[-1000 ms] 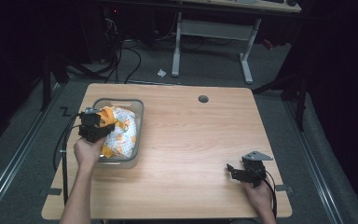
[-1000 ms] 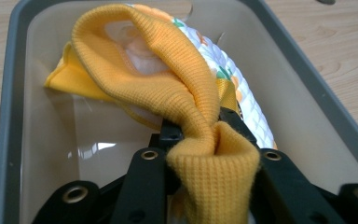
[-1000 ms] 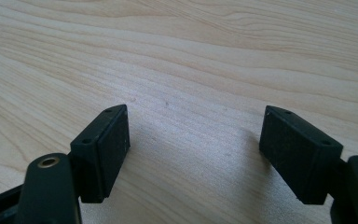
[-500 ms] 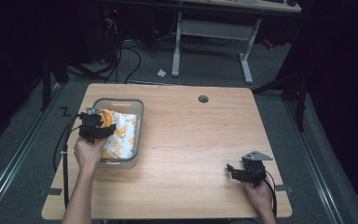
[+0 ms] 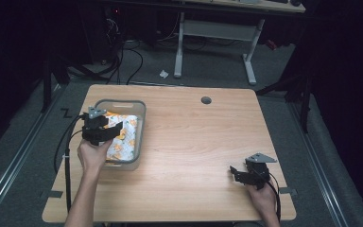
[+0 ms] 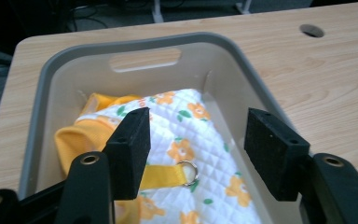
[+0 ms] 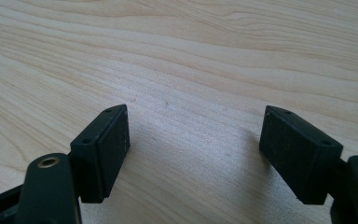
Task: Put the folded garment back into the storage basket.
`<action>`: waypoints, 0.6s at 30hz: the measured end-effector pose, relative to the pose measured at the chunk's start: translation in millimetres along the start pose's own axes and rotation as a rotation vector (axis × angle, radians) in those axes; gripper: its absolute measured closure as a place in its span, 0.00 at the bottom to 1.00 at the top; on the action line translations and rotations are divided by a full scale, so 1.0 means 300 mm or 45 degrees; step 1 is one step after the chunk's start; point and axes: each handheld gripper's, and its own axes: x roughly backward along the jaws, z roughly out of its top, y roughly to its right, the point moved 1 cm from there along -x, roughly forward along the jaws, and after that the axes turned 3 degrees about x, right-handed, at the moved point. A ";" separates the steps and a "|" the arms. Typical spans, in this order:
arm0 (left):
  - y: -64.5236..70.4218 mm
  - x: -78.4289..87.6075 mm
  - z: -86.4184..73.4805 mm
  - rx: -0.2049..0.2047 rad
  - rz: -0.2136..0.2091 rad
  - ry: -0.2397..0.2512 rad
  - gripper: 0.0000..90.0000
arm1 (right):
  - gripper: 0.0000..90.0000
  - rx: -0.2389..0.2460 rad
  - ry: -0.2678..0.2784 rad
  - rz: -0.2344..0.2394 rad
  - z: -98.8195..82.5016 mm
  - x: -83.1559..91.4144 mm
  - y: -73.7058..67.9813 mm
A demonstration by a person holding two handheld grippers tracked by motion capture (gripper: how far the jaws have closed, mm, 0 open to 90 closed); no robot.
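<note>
1. Quilted cloth (image 6: 200, 140) — white with orange flowers and green leaves, orange-yellow trim — lies bunched inside the grey bin (image 6: 121, 44), reaching most of the way along its floor.
2. An orange-yellow strap with a small metal ring (image 6: 189, 171) lies across the cloth, just ahead of the left gripper's jaws.
3. In the high view the bin (image 5: 141, 109) stands on the left part of the wooden table (image 5: 198, 142), a handle slot cut into its far wall.
4. Left gripper (image 6: 193, 149) hovers over the near end of the bin with its jaws spread wide, nothing between them; the pads (image 6: 129, 144) sit above the cloth, and I cannot tell whether they touch it.
5. Right gripper (image 7: 193, 156) is near the table's front right corner, well apart from the bin — jaws wide, empty, close over bare wood.
6. A round hole (image 5: 206, 100) shows near the table's far edge.
</note>
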 end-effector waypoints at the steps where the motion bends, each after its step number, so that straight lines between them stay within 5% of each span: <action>1: 0.006 0.002 -0.001 -0.008 -0.001 -0.001 0.44 | 0.27 0.000 0.000 0.000 0.000 0.000 0.000; 7: 0.037 0.032 0.005 -0.003 -0.039 0.058 0.45 | 0.27 0.002 0.001 0.000 0.000 0.000 0.000; 18: 0.112 0.051 0.007 -0.054 -0.105 0.075 0.43 | 0.27 0.002 0.001 0.000 0.000 0.000 0.000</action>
